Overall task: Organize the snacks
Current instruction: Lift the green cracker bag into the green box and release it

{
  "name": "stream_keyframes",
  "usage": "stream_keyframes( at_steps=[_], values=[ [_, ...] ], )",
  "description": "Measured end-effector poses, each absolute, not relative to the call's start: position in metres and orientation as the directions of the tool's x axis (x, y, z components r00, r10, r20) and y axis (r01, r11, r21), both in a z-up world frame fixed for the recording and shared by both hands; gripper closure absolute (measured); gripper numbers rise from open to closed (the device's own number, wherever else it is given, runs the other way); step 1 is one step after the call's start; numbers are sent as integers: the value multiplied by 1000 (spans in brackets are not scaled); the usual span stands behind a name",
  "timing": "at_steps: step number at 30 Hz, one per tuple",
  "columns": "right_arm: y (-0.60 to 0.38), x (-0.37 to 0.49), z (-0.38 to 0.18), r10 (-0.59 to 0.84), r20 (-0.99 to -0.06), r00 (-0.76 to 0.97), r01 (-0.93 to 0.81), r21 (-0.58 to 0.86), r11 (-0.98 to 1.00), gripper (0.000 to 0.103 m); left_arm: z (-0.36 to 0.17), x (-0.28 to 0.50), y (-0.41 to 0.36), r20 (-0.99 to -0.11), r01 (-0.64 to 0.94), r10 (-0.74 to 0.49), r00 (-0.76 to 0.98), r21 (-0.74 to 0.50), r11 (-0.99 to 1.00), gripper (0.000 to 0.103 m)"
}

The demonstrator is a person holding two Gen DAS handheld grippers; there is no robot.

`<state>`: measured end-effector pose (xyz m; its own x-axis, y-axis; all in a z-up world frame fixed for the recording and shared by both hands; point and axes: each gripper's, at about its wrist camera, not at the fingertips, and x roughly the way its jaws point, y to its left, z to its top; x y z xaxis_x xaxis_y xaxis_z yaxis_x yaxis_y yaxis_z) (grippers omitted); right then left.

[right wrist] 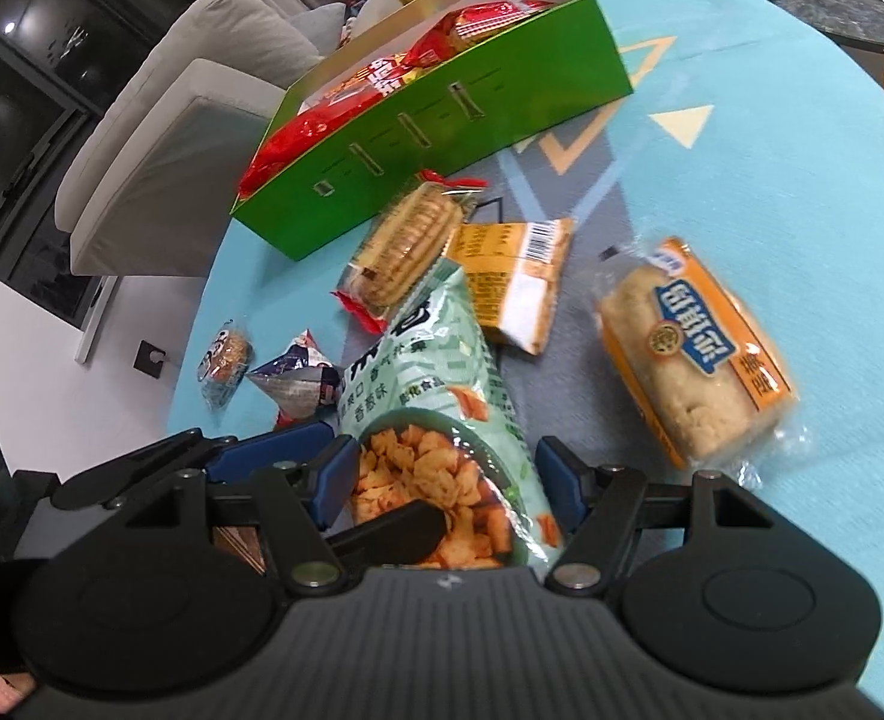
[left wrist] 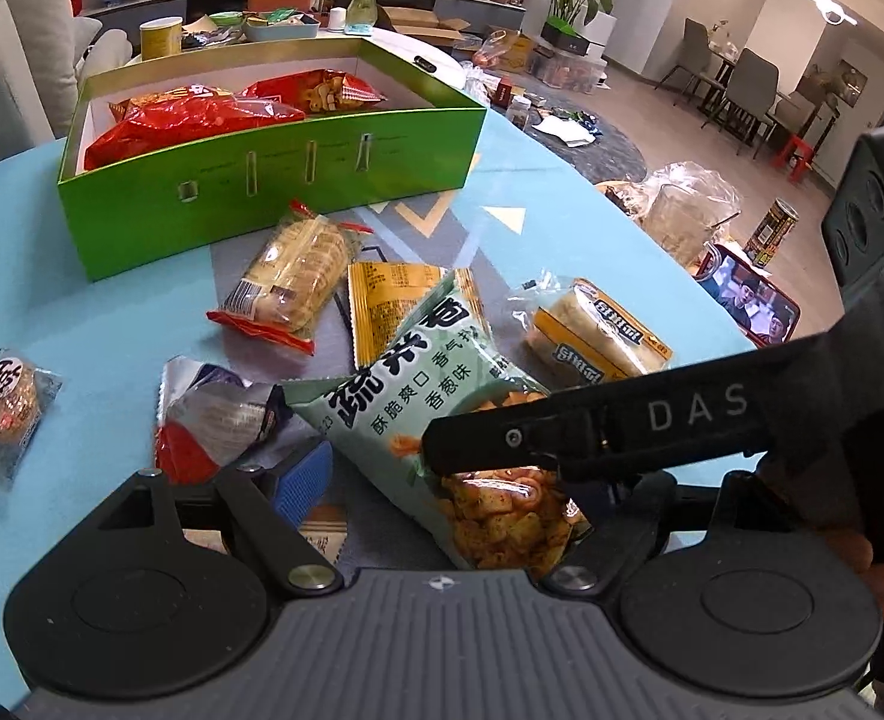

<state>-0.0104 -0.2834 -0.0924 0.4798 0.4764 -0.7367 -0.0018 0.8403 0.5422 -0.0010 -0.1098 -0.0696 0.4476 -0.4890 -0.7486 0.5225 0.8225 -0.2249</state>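
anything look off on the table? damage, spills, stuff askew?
No spills. One oddity: the silver-and-blue wrapper left of the green snack bag looks crumpled and flattened, possibly opened or empty. The remaining packets lie scattered at mixed angles in front of the green box, the yellow packet partly under the bag.

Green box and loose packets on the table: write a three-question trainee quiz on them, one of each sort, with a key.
1. True or false: the green box is empty.
2. Which packet lies between the pads of the right tool?
A. bread packet
B. green crisp bag
C. round cake packet
3. How many slots are cut in the box's front wall?

Key:
1. False; red snack bags lie inside.
2. B.
3. Four.
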Motion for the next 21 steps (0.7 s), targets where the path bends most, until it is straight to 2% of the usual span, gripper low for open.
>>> stream_keyframes(
  at_steps=[9,13,21],
  values=[
    [-284,-2,-92,492,-737,464,-14,549,836,28,-75,12,-116,-749,516,-518,414,-276,811,19],
    [-280,0,-91,487,-745,456,-38,530,847,28,-72,8,-120,-735,551,-529,425,-254,795,24],
    [-281,-3,-70,517,-700,492,-70,561,825,34,-44,2,-117,-678,580,-546,492,-212,786,25]
  ],
)
